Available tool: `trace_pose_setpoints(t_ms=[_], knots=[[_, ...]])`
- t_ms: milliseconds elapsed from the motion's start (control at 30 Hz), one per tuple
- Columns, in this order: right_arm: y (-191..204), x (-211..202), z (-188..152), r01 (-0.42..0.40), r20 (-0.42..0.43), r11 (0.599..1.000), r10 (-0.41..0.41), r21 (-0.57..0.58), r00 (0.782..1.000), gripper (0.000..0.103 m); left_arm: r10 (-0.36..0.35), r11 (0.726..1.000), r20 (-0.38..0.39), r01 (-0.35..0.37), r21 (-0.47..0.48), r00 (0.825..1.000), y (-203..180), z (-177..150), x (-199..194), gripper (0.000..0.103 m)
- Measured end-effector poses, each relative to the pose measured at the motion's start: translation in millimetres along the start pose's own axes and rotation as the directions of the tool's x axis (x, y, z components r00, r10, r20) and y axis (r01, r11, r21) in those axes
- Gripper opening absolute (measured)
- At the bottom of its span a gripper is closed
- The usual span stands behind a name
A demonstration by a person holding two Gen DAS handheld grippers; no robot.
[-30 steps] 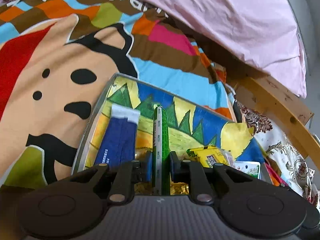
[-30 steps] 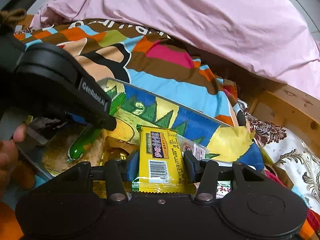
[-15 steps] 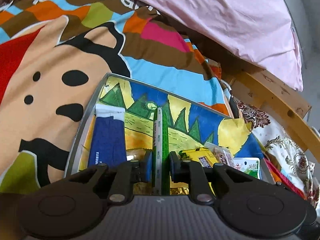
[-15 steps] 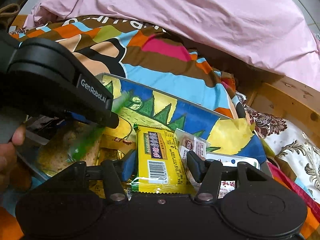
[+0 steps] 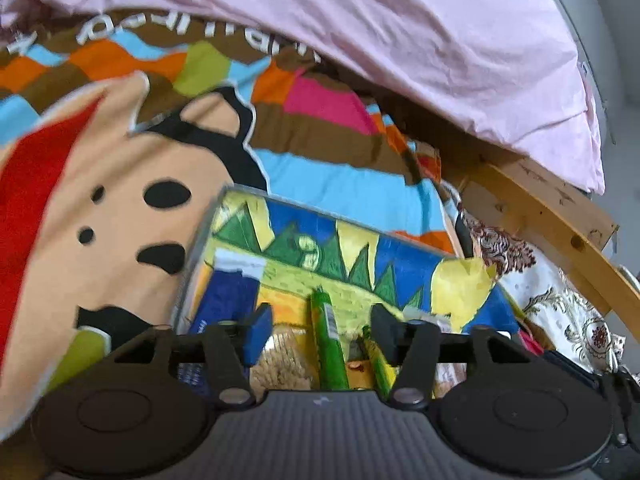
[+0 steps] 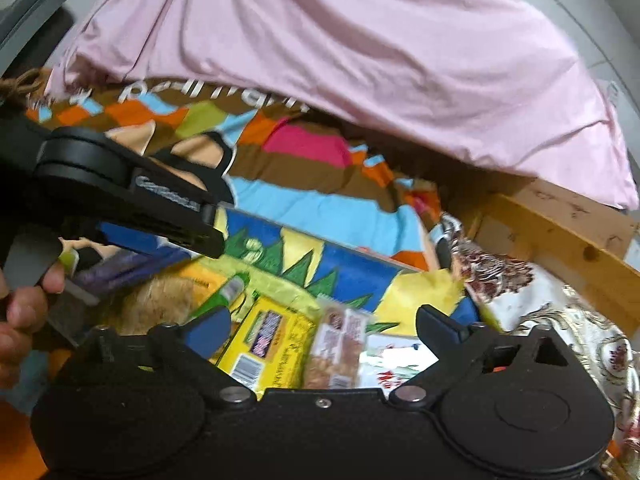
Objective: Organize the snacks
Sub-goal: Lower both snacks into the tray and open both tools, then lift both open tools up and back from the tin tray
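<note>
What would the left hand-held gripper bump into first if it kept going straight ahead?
Probably the green snack stick lying between its opening fingers, untouched; beyond that, the painted box wall. Depth is hard to judge.

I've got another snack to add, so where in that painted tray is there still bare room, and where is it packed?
Bare room: the far painted strip of the tray, beyond the blue packet and green stick, and the yellow far-right corner. The near edge is crowded: yellow packet, brown-and-white packet and white packet lie side by side.
</note>
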State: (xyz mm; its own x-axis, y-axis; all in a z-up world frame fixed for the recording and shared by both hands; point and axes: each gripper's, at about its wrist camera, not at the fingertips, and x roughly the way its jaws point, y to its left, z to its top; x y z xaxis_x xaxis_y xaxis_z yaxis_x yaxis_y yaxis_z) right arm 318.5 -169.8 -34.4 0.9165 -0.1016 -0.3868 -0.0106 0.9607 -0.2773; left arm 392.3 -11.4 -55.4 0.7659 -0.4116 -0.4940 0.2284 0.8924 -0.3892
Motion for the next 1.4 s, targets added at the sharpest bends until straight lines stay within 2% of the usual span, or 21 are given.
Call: trace_pose_setpoints(t_ms=[133,333,433,667,833,1000,1200,1400], knots=[[-14,-25,8,0.009,0.037,0.999,-0.011,0.034,0.999,0.102,0.018,0.999,0.041,-0.019,0.025,0.999,-11,7,-27,0.085],[-34,-69,9,-0.001,0.069,0.996,-0.005,0.093,0.998,0.102,0.052,0.992,0.088,-0.062,0.113,0.995,-35,11,-73,0.1],[-45,-90,8,-0.009,0.085,0.991,-0.002,0.13,0.996,0.102,0.069,0.986,0.118,-0.085,0.14,0.991,-46,9,-97,0.102],[-67,-139,2,-0.038,0.117,0.982,0.016,0.186,0.993,0.102,0.103,0.972,0.177,-0.136,0.19,0.979,-68,-13,-150,0.102],[-78,-168,-6,-0.053,0.12,0.973,0.026,0.226,0.992,0.102,0.163,0.962,0.234,-0.207,0.18,0.959,-76,-38,-183,0.102],[-85,-189,-16,-0.085,0.105,0.956,0.058,0.282,0.993,0.102,0.184,0.95,0.271,-0.241,0.197,0.945,-81,-57,-210,0.102],[-90,-214,-27,-0.087,0.105,0.939,0.054,0.334,0.993,0.102,0.191,0.947,0.282,-0.252,0.198,0.94,-81,-73,-235,0.102],[-82,-236,-39,-0.073,0.092,0.953,0.047,0.295,0.995,0.102,0.212,0.945,0.285,-0.271,0.185,0.935,-78,-92,-258,0.103]])
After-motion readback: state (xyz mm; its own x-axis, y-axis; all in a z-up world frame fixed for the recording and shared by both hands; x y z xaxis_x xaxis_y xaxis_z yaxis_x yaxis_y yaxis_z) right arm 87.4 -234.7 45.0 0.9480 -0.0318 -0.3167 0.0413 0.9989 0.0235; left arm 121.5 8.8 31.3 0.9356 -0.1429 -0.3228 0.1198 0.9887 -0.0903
